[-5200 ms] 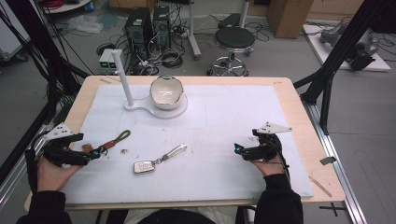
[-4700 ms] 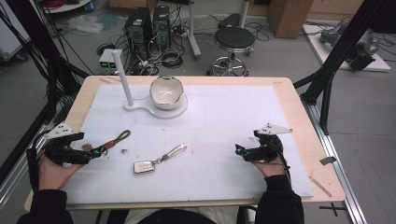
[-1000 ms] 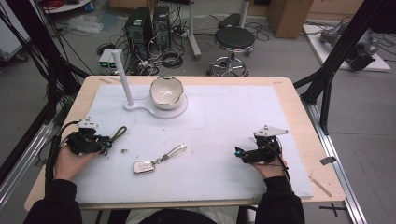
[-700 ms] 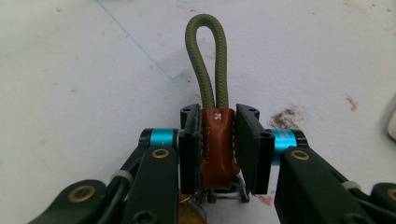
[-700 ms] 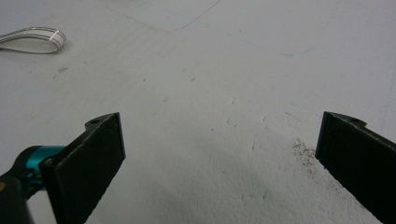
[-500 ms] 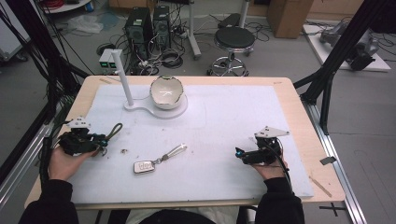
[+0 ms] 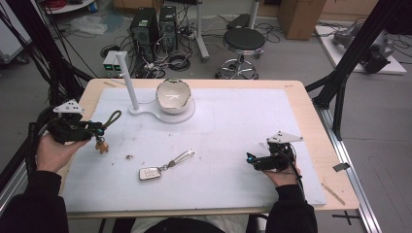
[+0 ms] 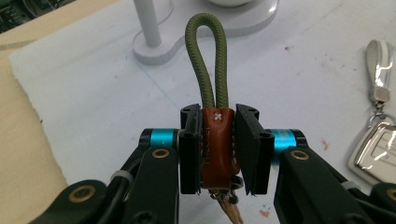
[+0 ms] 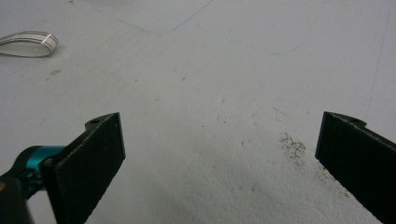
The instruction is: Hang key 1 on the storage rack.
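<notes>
Left gripper (image 8: 218,154) clamped on a brown leather key fob (image 8: 217,140), right gripper (image 9: 219,154) wide open over bare mat

No lettering can be made out on anything here; the only mark I can see is a small cross stitch near the top of the fob's leather. Taking the white bowl (image 7: 173,96) on its stand as the marker: the left gripper (image 7: 92,130) is off to the bowl's left and nearer the person, lifted off the white mat (image 7: 233,126), its jaws nearly closed with both pads pressed on the leather sleeve, the olive cord loop (image 8: 207,56) sticking out past the tips and keys dangling below. A silver car key (image 7: 150,173) lies on the mat in front of the bowl. The right gripper (image 7: 250,160) sits well right of the bowl, holding and touching nothing
</notes>
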`<state>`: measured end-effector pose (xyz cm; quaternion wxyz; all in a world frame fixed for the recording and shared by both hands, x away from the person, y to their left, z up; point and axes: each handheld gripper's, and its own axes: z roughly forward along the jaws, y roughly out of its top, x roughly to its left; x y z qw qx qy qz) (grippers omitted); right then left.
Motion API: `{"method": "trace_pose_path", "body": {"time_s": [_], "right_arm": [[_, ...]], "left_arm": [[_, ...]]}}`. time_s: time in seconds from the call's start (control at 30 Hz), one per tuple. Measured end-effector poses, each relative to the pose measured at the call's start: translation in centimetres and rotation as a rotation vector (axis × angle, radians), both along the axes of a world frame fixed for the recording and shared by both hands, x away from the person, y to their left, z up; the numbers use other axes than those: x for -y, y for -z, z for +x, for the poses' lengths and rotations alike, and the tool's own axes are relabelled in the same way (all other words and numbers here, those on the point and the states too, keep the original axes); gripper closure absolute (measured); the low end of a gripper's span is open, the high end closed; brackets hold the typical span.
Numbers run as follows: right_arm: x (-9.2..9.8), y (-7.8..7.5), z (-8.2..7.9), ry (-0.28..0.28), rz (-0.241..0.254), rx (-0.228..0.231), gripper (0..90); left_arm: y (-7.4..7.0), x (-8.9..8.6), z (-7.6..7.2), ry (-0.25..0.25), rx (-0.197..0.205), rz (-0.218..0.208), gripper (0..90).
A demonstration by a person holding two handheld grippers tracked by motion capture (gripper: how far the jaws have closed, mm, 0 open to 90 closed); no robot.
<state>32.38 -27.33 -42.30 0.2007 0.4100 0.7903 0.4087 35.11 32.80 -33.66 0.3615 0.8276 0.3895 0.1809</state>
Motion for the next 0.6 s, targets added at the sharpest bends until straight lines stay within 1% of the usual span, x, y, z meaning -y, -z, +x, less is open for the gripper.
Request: {"method": "trace_pose_path", "body": {"time_s": [0.03,0.07,0.1,0.17,0.27,0.3,0.33,0.37,0.4,0.43,0.47,0.5,0.6], "right_arm": [[0.0,0.0,0.0,0.000,0.000,0.000,0.5],[0.0,0.0,0.0,0.001,-0.004,-0.001,0.5],[0.0,0.0,0.0,0.001,-0.004,-0.001,0.5],[0.0,0.0,0.1,0.001,-0.006,0.002,0.4],[0.0,0.0,0.0,0.004,-0.004,0.000,0.5],[0.0,0.0,0.0,0.004,-0.004,0.000,0.5],[0.0,0.0,0.0,0.004,-0.003,0.001,0.5],[0.0,0.0,0.0,0.004,-0.003,0.001,0.5],[0.0,0.0,0.0,0.004,-0.005,0.002,0.5],[0.0,0.0,0.0,0.004,-0.005,0.002,0.5],[0.0,0.0,0.0,0.002,-0.011,0.006,0.5],[0.0,0.0,0.0,0.002,-0.011,0.006,0.5],[0.0,0.0,0.0,0.005,-0.013,0.006,0.5]], "left_arm": [[0.0,0.0,0.0,0.000,0.000,0.000,71.7],[-0.7,0.3,0.5,0.007,0.000,0.004,71.7],[-0.7,0.3,0.5,0.007,0.000,0.004,71.7],[-1.4,0.5,0.9,0.012,0.003,0.021,71.7],[-2.5,0.5,1.6,0.009,0.009,0.021,71.7],[-2.5,0.5,1.6,0.009,0.009,0.021,71.7],[-2.7,0.5,2.1,0.013,-0.003,0.008,71.7],[-2.7,0.5,2.1,0.013,-0.003,0.008,71.7],[-2.8,0.5,2.6,0.004,-0.013,0.016,71.7],[-2.8,0.5,2.6,0.004,-0.013,0.016,71.7],[-3.1,0.5,3.0,0.004,-0.017,0.020,71.7],[-3.1,0.5,3.0,0.004,-0.017,0.020,71.7],[-3.7,0.6,3.6,0.006,-0.012,0.019,71.7]]}}
